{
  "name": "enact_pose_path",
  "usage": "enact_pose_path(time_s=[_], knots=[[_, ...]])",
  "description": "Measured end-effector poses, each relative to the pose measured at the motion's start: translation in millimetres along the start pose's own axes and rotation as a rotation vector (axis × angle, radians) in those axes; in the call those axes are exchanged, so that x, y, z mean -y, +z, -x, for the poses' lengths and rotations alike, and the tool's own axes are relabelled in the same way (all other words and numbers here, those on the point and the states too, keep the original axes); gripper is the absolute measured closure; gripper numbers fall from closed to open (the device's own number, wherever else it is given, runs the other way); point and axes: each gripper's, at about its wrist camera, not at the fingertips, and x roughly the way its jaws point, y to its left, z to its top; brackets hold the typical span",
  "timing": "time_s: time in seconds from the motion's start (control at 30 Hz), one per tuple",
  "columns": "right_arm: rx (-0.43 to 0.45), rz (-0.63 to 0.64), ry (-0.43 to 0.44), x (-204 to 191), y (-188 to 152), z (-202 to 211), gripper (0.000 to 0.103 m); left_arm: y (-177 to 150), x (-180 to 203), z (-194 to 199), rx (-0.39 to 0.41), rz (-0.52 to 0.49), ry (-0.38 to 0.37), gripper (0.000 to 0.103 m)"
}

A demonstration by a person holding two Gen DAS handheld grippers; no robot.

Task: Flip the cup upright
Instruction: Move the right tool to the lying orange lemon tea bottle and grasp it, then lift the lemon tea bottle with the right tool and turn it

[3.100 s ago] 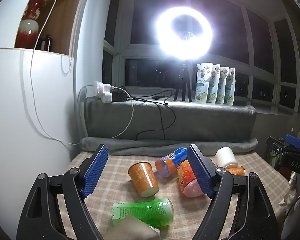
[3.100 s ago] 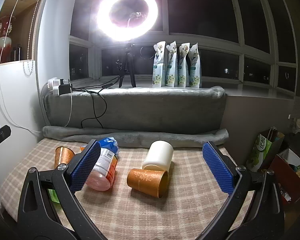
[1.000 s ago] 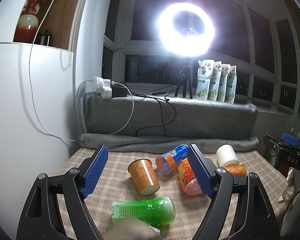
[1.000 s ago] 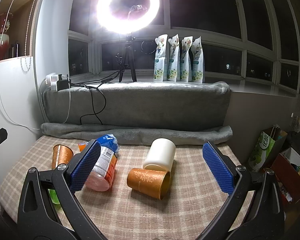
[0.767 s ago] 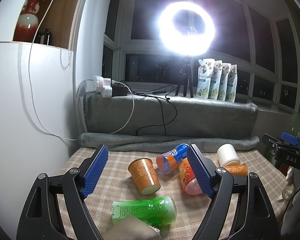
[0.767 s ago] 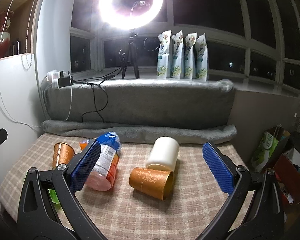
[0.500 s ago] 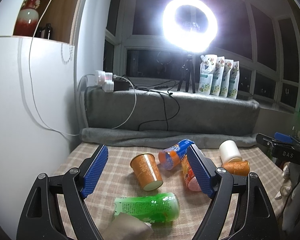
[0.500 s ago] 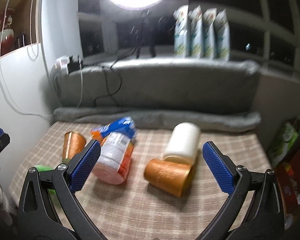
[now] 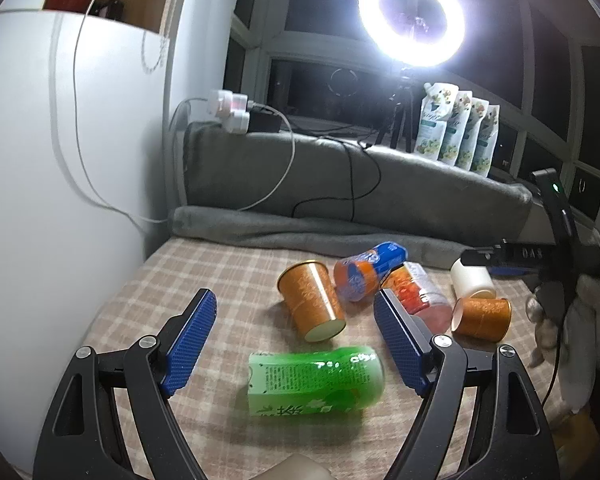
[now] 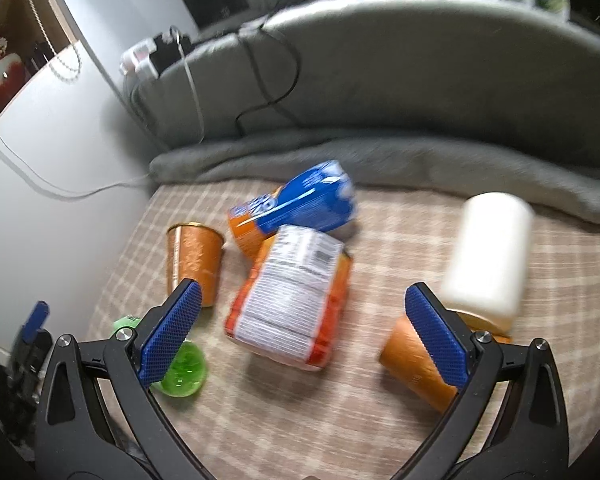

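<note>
An orange cup (image 9: 312,300) lies on its side on the checked cloth, pale end toward me; it shows as well in the right wrist view (image 10: 194,260). My left gripper (image 9: 294,300) is open just short of it, with nothing held. A second orange cup (image 9: 482,316) lies on its side by a white cup (image 9: 470,282). My right gripper (image 10: 303,289) is open and tilted down over the table. That second orange cup (image 10: 414,364) sits partly behind its right finger, below the white cup (image 10: 488,256).
A green bottle (image 9: 316,380), a blue and orange bottle (image 9: 368,270) and a white-labelled orange bottle (image 10: 292,300) lie among the cups. A grey rolled blanket (image 9: 300,224) bounds the far side and a white cabinet (image 9: 60,200) the left. Cables hang there.
The right gripper has swung forward and tipped down toward the table, blurring its view. The left gripper has moved forward and a little lower toward the near orange cup. Both stay open.
</note>
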Motion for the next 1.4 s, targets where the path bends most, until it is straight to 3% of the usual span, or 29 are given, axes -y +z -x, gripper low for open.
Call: enact_pose_path(time_s=[0.23, 0.73, 0.77, 1.03, 1.4], knots=[[-0.185, -0.059, 0.045, 3, 15, -50, 0.0, -1, -6, -4, -0.02, 0.021, 0.004, 0.022], [-0.348, -0.097, 0.026, 3, 28, -106, 0.007, 2, -21, -6, -0.009, 0.048, 0.028, 0.022], [-0.354, -0.1, 0.027, 4, 27, -107, 0.014, 2, -22, -6, -0.008, 0.049, 0.029, 0.022], [-0.348, -0.107, 0.037, 2, 27, -101, 0.017, 3, -24, -5, 0.002, 0.049, 0.038, 0.022], [-0.295, -0.069, 0.123, -14, 9, -53, 0.018, 3, -17, -1, 0.003, 0.035, 0.023, 0.022]])
